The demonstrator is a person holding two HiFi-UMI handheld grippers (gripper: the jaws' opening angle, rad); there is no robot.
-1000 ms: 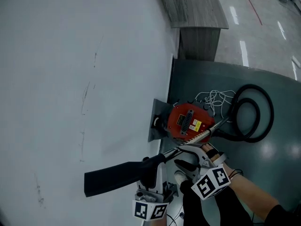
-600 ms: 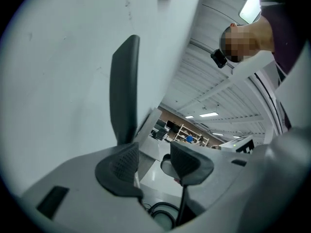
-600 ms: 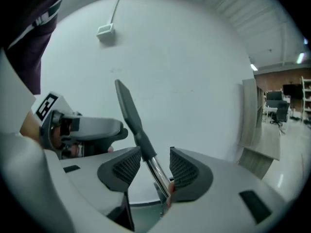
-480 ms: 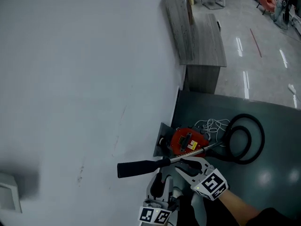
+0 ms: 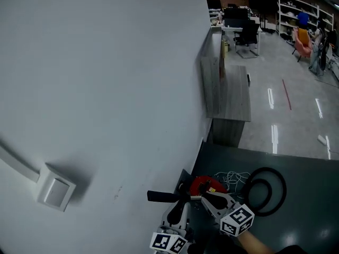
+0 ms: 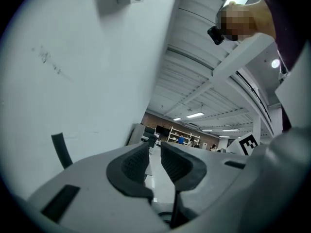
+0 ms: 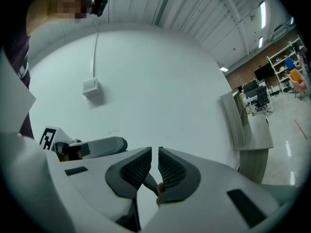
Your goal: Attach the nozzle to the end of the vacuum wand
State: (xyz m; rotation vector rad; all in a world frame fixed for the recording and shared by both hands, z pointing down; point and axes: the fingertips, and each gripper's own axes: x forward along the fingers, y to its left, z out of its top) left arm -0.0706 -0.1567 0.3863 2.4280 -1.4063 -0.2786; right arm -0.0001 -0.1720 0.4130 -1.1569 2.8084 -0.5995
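1. the black nozzle (image 5: 161, 196) sat low against the white wall (image 5: 106, 89). it was in line with the vacuum wand (image 5: 192, 197), which was mostly hidden behind the grippers. no view showed whether the joint was fully seated.
2. the left gripper (image 6: 154, 149) had its jaws narrowly apart and they had just been closing. nothing stood between them, and only the distant room showed through the gap.
3. the right gripper (image 7: 154, 154) had its jaws almost together and they too had just been closing. a thin slit of wall showed between the pads. a dark sliver lower down lay beyond them and was not pinched.
4. with both grippers empty, the step was judged to be a release or a check of the fit. done well, it called for drawing the jaws away without nudging the nozzle. if the joint proved loose, the nozzle and the wand would each need a fresh grip, then a straight push along the wand's line.
5. nearby were the red vacuum body (image 5: 205, 184), a coiled black hose (image 5: 267, 190) and a loose white cable (image 5: 233, 176), all on a dark mat (image 5: 296, 216). a grey desk (image 5: 233, 97) stood further along the wall, and a wall box (image 5: 55, 191) was mounted on it.
6. the wall crowded the nozzle's side, and the cable and hose lay close to the wand.
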